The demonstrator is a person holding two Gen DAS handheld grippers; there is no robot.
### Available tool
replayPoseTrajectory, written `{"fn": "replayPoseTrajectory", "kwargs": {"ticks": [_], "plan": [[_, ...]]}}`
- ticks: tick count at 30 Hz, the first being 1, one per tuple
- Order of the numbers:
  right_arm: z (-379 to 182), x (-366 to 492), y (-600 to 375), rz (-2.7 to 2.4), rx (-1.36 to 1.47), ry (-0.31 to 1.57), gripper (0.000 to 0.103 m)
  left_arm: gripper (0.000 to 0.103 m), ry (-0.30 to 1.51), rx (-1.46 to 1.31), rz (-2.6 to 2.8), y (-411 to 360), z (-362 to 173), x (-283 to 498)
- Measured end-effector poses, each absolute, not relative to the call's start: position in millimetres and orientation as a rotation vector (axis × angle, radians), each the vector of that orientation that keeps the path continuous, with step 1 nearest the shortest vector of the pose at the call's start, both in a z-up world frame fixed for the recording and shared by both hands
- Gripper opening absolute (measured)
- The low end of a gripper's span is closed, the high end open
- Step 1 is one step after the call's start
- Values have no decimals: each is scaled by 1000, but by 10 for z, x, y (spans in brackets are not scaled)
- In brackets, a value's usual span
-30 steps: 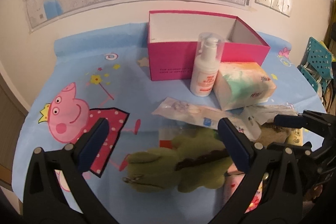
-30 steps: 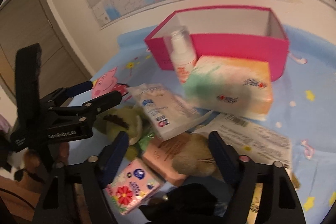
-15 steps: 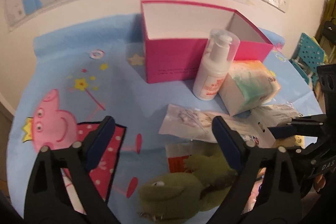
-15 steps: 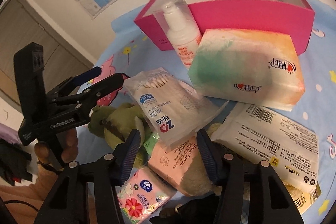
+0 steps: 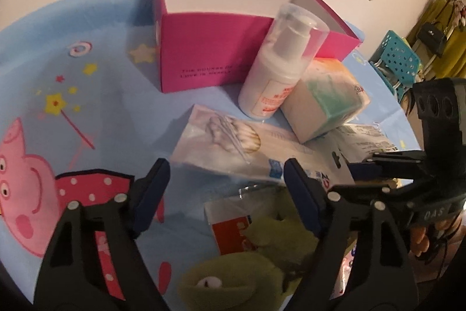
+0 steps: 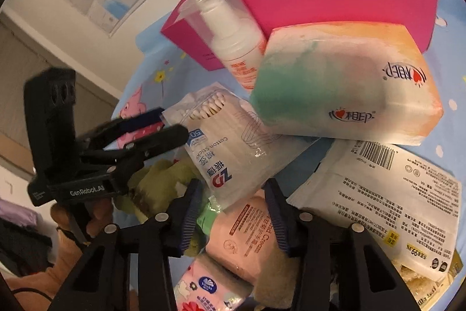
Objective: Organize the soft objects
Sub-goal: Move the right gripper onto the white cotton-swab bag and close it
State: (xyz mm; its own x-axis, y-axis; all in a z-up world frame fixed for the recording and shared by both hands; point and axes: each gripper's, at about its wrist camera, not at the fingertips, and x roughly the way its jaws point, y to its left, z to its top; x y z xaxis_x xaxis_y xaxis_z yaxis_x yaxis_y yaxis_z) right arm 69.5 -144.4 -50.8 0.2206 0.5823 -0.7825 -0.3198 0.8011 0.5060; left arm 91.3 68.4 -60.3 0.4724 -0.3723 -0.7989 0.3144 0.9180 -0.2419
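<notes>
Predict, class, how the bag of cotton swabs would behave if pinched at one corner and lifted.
The swab bag is thin clear film, so it would probably sag. It likely feels light, holding only swabs. Its glossy plastic might slip.

One pink box [image 5: 209, 60] stands far on the tabletop. One pump bottle [image 5: 276, 72]. One tissue pack [image 6: 343, 83]. One bag of cotton swabs [image 6: 233, 142]. One white barcoded packet [image 6: 387, 194]. One pink hand cream packet [image 6: 244, 241]. One floral pocket-tissue pack [image 6: 204, 287]. One green plush toy [image 5: 233, 279]; one tan plush toy [image 6: 276, 276].
</notes>
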Motion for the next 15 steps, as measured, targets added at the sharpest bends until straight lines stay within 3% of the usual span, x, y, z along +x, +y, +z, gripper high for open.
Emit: {"fn": "replayPoseTrajectory", "kwargs": {"ticks": [7,11,15], "plan": [[-486,586,-1536,652,259,1146,29,76,1029,-88,-477,769,-658,945],[-404,544,-1455,696,221,1117,15,76,1020,-113,-502,838,-617,886],[-409,538,-1463,707,231,1140,14,76,1019,-120,-495,889,-603,860]]}}
